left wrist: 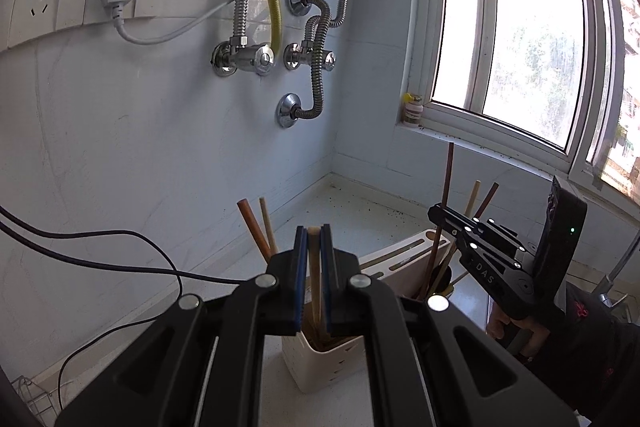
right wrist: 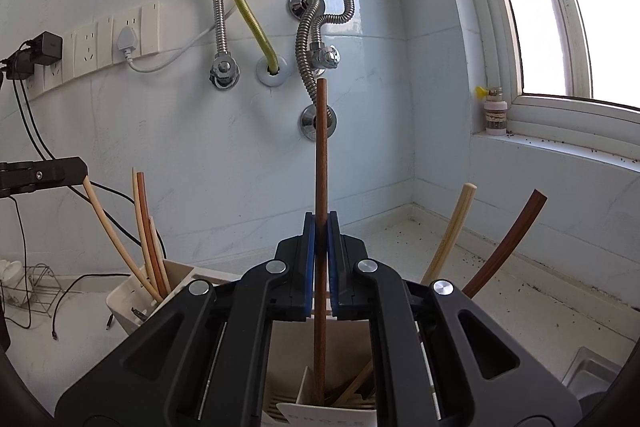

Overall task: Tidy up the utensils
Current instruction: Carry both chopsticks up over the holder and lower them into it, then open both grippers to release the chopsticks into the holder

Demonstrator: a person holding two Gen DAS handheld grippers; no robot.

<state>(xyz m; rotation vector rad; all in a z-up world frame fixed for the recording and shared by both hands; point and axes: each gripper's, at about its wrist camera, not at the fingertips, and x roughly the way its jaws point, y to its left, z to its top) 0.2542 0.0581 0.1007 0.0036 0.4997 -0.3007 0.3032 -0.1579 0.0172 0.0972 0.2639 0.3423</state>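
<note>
My left gripper [left wrist: 314, 233] is shut on a light wooden chopstick [left wrist: 315, 279] that stands upright in a cream holder [left wrist: 328, 359]. Two more chopsticks [left wrist: 256, 229] lean out of that holder. My right gripper [right wrist: 321, 223] is shut on a dark brown chopstick [right wrist: 321, 155] that stands upright in another cream compartment [right wrist: 316, 393]. The right gripper also shows in the left wrist view [left wrist: 440, 213], holding the dark chopstick [left wrist: 447, 175]. The left gripper's tip [right wrist: 60, 171] shows in the right wrist view, on the light chopstick [right wrist: 108, 227].
A white knife block [left wrist: 404, 259] lies between the holders. A light chopstick [right wrist: 450, 231] and a dark one [right wrist: 508, 239] lean to the right. Pipes and valves [left wrist: 244, 59] hang on the tiled wall. A window sill with a small jar [right wrist: 495, 111] is right. A wire rack [right wrist: 36, 287] stands left.
</note>
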